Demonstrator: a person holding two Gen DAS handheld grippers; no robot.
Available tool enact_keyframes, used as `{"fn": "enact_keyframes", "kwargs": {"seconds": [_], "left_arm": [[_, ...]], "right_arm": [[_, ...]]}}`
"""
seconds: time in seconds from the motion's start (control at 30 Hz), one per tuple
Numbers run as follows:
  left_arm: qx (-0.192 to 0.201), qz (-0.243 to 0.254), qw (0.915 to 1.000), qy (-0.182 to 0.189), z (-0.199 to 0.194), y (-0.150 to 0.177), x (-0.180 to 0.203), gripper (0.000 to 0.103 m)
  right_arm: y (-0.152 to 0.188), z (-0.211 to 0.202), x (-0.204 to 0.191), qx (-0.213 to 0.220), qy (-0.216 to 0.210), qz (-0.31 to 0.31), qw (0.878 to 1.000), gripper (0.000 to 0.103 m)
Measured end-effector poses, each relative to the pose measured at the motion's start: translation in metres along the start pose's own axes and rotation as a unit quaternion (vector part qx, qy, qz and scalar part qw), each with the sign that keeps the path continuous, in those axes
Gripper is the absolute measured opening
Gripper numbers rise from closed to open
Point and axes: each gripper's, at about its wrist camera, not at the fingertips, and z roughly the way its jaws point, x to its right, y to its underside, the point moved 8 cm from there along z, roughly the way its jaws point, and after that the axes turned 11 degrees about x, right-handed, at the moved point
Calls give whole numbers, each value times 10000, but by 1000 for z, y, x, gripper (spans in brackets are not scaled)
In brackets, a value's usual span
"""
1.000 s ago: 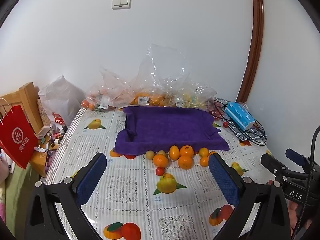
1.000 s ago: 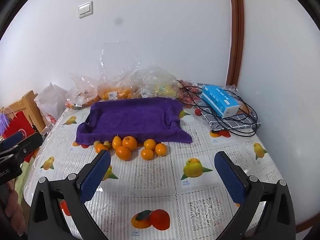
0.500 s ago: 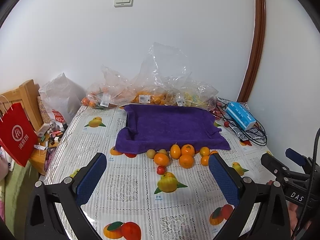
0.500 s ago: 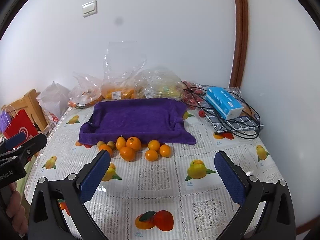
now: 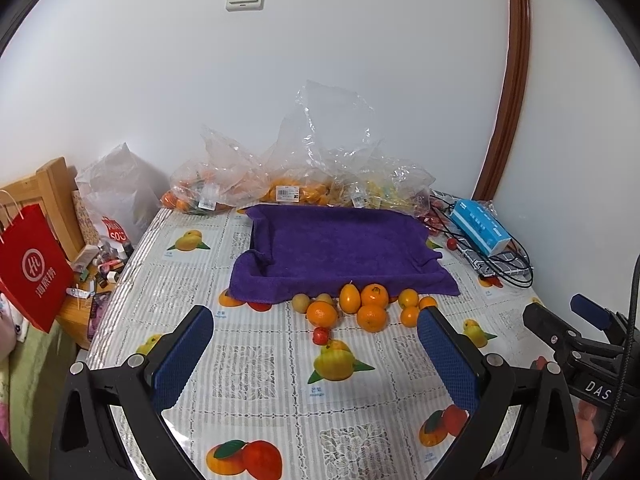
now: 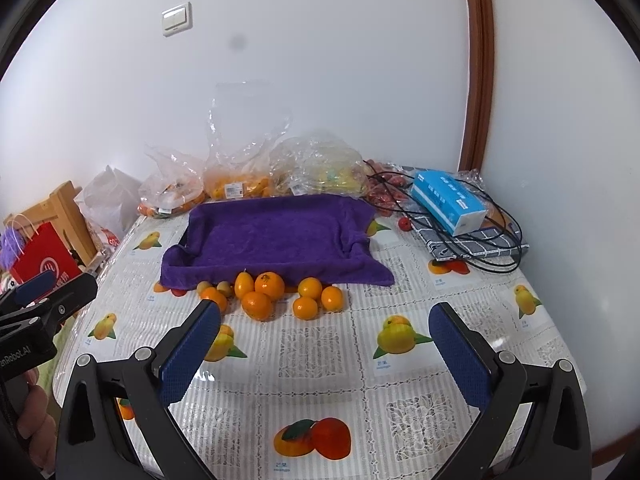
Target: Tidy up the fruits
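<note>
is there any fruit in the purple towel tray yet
Empty. The purple towel tray shows only bare cloth inside; the loose fruit sits on the tablecloth before its near edge.

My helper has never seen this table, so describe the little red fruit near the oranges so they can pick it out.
Find the purple towel-lined tray mid-table; a cluster of round orange fruits lies along its near edge. The small red fruit sits at the cluster's near side, above a printed yellow mango. It is the only red, smallest piece there.

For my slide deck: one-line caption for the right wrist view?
Open right gripper faces loose oranges lying in front of a purple towel on the table.
</note>
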Motion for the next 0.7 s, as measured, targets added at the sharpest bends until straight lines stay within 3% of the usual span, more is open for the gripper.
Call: {"fn": "enact_keyframes", "kwargs": {"seconds": [0.7], "left_arm": [[57,-86,9999,-22,-2,0,-6,102]], "right_arm": [[-3,-2,-6,38,-76,-45,10000,103]]}}
